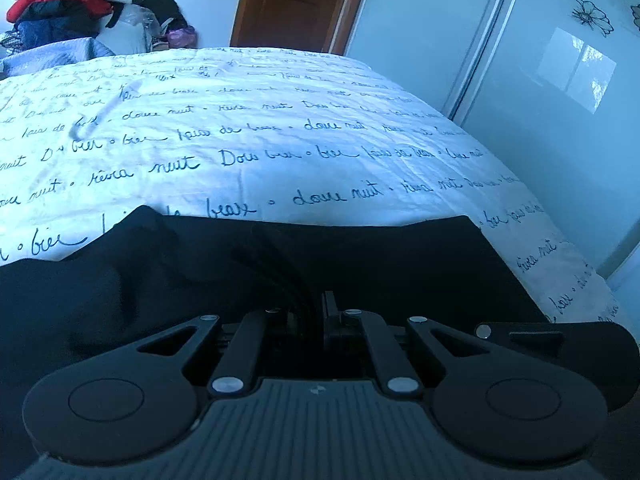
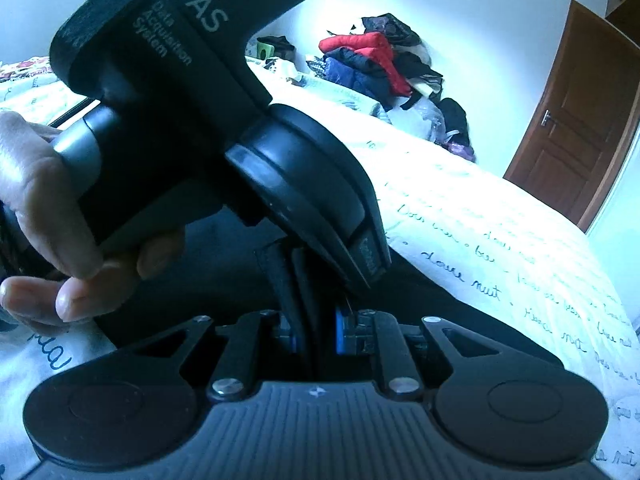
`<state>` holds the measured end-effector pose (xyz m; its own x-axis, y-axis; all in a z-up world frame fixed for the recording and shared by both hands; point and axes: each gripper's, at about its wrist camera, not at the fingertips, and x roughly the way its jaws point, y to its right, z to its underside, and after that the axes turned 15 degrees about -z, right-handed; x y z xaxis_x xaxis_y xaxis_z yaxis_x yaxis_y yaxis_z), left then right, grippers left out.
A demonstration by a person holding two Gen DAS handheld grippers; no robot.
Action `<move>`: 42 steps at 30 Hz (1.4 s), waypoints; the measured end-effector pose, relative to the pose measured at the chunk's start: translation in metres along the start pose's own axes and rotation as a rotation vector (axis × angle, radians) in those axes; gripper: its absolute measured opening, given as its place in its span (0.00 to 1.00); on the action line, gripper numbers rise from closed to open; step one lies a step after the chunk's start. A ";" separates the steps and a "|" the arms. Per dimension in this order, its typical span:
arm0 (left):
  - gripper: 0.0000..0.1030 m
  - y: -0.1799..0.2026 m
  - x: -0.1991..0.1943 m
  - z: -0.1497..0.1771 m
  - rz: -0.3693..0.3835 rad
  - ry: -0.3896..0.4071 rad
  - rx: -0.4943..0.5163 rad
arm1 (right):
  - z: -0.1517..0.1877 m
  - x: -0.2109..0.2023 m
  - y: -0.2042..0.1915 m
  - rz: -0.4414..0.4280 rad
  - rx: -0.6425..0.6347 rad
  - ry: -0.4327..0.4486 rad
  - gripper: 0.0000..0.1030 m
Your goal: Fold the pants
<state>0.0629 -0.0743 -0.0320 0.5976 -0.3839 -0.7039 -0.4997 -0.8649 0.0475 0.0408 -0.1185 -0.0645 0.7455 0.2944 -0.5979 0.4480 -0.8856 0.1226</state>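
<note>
Black pants lie on the bed's near part, over a white cover printed with script. My left gripper is shut on a bunched fold of the pants near their front edge. In the right wrist view my right gripper is shut on a black strip of the pants, close beside the left gripper's body, which a hand holds just in front of the camera. The pants spread dark under both tools.
The bed cover stretches away to the far edge. A pile of clothes sits at the far left corner. A brown door and mirrored wardrobe doors stand beyond the bed.
</note>
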 end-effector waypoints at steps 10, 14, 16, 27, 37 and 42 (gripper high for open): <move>0.26 -0.011 0.008 0.000 -0.031 -0.019 -0.061 | -0.007 -0.014 -0.030 0.017 -0.019 -0.050 0.24; 0.20 -0.016 0.007 -0.002 -0.039 -0.019 -0.073 | -0.010 -0.041 -0.029 -0.072 0.006 -0.055 0.52; 0.18 -0.016 0.006 -0.002 -0.042 -0.008 -0.061 | -0.014 -0.071 -0.023 -0.147 0.019 -0.043 0.55; 0.17 -0.011 0.006 0.001 -0.065 0.008 -0.034 | -0.020 -0.213 0.054 0.200 -0.036 0.059 0.73; 0.17 -0.010 0.007 0.001 -0.086 0.009 -0.003 | 0.020 -0.234 0.134 -0.410 0.654 0.259 0.73; 0.18 -0.009 0.007 0.002 -0.088 0.012 0.001 | 0.022 -0.277 0.154 -0.621 0.790 0.330 0.78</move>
<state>0.0703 -0.0687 -0.0388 0.6463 -0.3103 -0.6971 -0.4458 -0.8950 -0.0149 -0.1073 -0.3447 0.1026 0.6461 0.7539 -0.1191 0.4372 -0.4935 -0.7519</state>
